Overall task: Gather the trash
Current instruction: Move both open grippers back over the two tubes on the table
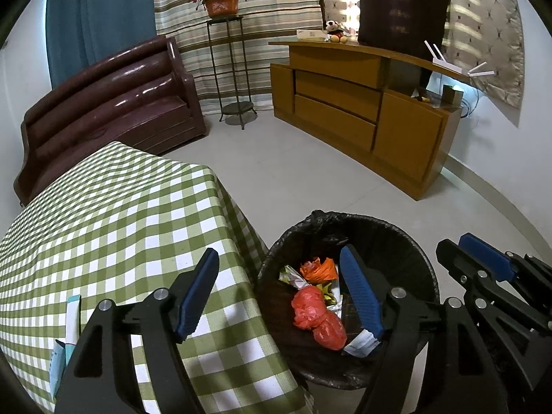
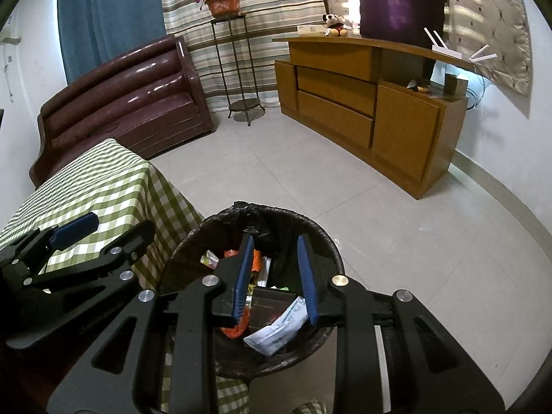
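Beside checked counter (image 1: 114, 207), right: lined bin (image 2: 324, 241) on grey tile floor (image 1: 276, 179), trash (image 1: 317, 314) inside. Far: sofa (image 1: 114, 103), cabinet (image 1: 345, 110). Left gripper (image 1: 280, 263) fingers spread, empty; right gripper (image 2: 275, 246) fingers slightly parted, empty.

Left gripper (image 1: 277, 265) straddling table edge (image 1: 145, 207) and bin (image 1: 348, 296), trash (image 1: 319, 314) inside bin under its right finger, right gripper (image 2: 276, 245) above bin, sofa (image 1: 110, 103) beyond table, cabinet (image 1: 365, 114) ahead right, plant stand (image 1: 229, 69) between them.
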`<state>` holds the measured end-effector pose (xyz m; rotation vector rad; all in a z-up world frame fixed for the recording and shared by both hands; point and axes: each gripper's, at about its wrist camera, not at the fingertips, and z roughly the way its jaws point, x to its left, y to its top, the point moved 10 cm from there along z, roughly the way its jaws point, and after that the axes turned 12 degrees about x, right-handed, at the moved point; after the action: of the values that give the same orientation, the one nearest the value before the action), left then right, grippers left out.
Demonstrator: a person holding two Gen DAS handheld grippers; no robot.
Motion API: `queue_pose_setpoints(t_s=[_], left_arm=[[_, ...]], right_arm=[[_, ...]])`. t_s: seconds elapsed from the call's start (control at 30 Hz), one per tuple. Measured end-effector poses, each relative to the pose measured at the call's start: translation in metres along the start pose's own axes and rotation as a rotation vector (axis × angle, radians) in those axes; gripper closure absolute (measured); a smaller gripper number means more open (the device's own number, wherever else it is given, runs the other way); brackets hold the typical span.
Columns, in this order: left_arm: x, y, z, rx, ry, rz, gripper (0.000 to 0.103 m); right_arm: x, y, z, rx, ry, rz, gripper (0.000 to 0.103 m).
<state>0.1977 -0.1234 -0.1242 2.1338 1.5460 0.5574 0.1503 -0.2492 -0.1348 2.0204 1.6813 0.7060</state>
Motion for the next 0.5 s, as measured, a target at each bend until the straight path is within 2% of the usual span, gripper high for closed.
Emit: queue_pose_setpoints(t_s=[0.07, 0.13, 0.37, 0.5], left_arm=[[0.000, 0.000, -0.001, -0.001, -0.001, -0.001, 0.032], [-0.001, 0.001, -0.001, -0.003, -0.001, -0.001, 0.032], [-0.003, 0.002, -0.015, -0.017, 0.000, -0.009, 0.032], [0.008, -0.001, -0.024, -0.026, 0.003, -0.025, 0.032]], right_arm=[[-0.001, 0.000, -0.001, 0.000, -0.002, 0.003, 0.074], [-0.002, 0.000, -0.002, -0.006, -0.007, 0.007, 0.063], [-0.002, 0.003, -0.007, -0.020, -0.017, 0.008, 0.054], [0.002, 0.004, -0.012, -0.025, -0.018, 0.005, 0.051]])
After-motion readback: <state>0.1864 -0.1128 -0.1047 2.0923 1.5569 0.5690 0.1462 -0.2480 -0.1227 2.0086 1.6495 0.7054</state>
